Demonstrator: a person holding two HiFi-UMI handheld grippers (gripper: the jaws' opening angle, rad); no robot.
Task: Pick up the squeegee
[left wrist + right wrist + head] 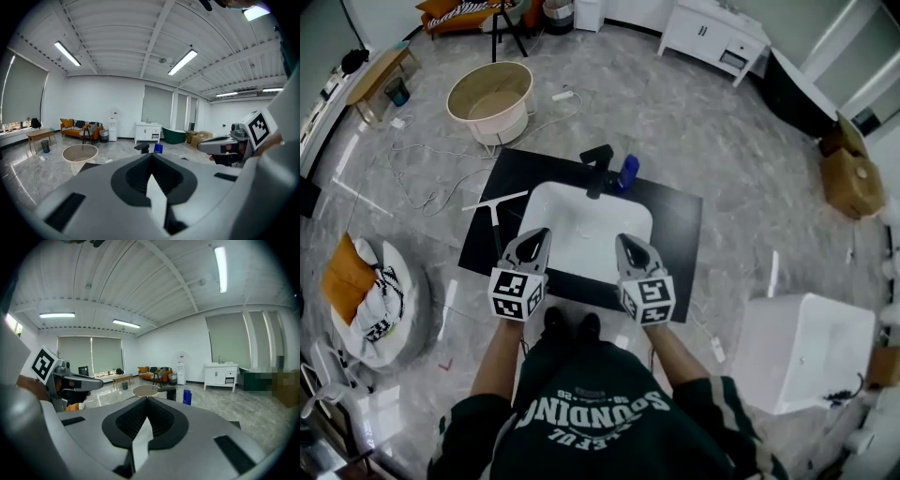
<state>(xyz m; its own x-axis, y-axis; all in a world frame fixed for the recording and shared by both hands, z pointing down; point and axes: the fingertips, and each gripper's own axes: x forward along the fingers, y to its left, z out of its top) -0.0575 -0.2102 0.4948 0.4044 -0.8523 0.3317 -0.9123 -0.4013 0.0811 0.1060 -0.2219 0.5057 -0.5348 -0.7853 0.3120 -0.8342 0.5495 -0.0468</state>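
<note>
The squeegee (495, 223), with a pale blade and a dark handle, lies on the left part of the black countertop (675, 220), beside the white sink (581, 230). My left gripper (537, 234) hovers just right of its handle, over the sink's near left corner, shut and empty. Over the sink's near right corner my right gripper (624, 241) is likewise shut, with nothing in it. The squeegee does not show in either gripper view. In the left gripper view my own jaws (151, 164) meet, and the right gripper (225, 146) shows beside them.
A black faucet (597, 167) and a blue bottle (628, 171) stand at the sink's far edge. A round beige tub (490, 98) and loose cables lie on the floor beyond. A white box (806, 352) stands at the right, a cushion pile (370, 291) at the left.
</note>
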